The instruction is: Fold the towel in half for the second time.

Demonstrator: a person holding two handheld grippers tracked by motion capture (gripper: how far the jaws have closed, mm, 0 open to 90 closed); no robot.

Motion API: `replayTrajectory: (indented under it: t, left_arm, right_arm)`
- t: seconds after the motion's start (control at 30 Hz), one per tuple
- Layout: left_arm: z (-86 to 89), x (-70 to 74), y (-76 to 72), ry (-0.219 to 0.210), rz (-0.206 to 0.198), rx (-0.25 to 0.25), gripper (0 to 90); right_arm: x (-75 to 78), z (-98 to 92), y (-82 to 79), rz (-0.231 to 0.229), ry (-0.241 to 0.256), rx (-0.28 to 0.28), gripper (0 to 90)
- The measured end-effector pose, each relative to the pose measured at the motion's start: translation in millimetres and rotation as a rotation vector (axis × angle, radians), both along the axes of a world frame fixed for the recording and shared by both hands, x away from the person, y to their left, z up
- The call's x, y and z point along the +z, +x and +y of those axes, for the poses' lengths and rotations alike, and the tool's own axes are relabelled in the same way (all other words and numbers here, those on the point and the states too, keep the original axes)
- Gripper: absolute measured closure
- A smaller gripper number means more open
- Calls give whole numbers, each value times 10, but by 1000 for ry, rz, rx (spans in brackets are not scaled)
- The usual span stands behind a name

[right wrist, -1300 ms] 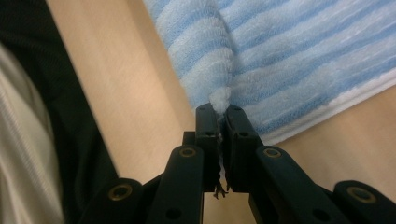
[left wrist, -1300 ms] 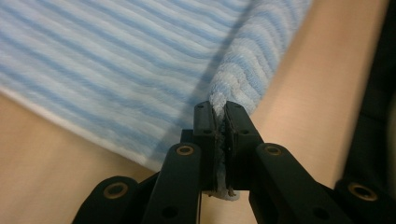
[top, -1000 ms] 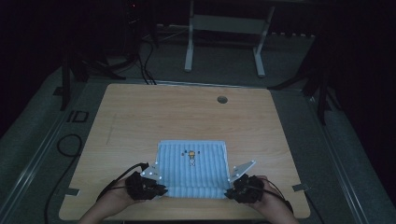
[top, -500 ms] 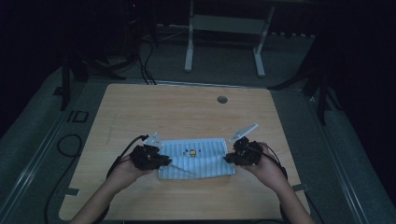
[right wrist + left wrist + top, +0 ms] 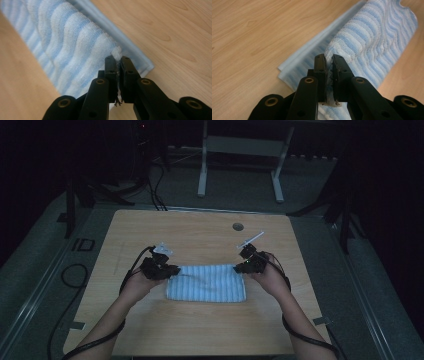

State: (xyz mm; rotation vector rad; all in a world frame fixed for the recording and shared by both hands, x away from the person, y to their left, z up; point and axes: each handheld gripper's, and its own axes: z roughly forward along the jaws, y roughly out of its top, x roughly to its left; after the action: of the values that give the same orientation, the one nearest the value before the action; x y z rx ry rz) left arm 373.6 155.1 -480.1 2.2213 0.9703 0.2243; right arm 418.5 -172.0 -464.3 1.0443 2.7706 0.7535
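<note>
Item: striped towel (image 5: 206,283), lying on the table (image 5: 200,232) mid-fold. The left gripper (image 5: 167,269) and right gripper (image 5: 243,266) are each pinching a corner between nearly closed jaws. Both are holding the upper layer taut, likely so the edges align.

A folded blue-striped towel (image 5: 206,283) lies on the wooden table (image 5: 200,235), stretched between the two grippers. The left gripper (image 5: 159,268) meets its far corner on one end, the right gripper (image 5: 248,261) the far corner on the other. A small round grommet (image 5: 238,226) sits beyond the right gripper.
</note>
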Motion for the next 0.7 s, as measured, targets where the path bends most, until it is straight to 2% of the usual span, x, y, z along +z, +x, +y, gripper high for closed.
replayTrajectory:
  t: [0.17,0.3,0.4,0.53,0.57,0.6,0.67,0.7]
  left_arm:
    - [-32,-114,178,9,45,15,832]
    - [-53,-185,275,30,60,28,830]
    - [-58,-243,349,39,72,48,794]
    - [-37,-292,427,42,91,70,761]
    - [-35,-299,439,43,92,80,757]
    - [-30,-301,443,49,90,90,712]
    - [-11,-291,443,56,76,112,609]
    - [6,-279,436,39,70,118,570]
  right_arm:
    - [-113,-5,160,28,-12,-35,850]
    - [-203,37,255,44,-38,-55,847]
    - [-282,61,331,49,-55,-74,835]
    - [-373,66,419,65,-51,-107,817]
    - [-385,65,431,70,-51,-110,800]
    - [-400,66,447,72,-53,-120,757]
    - [-404,55,462,42,-64,-141,621]
    - [-400,44,465,33,-61,-151,564]
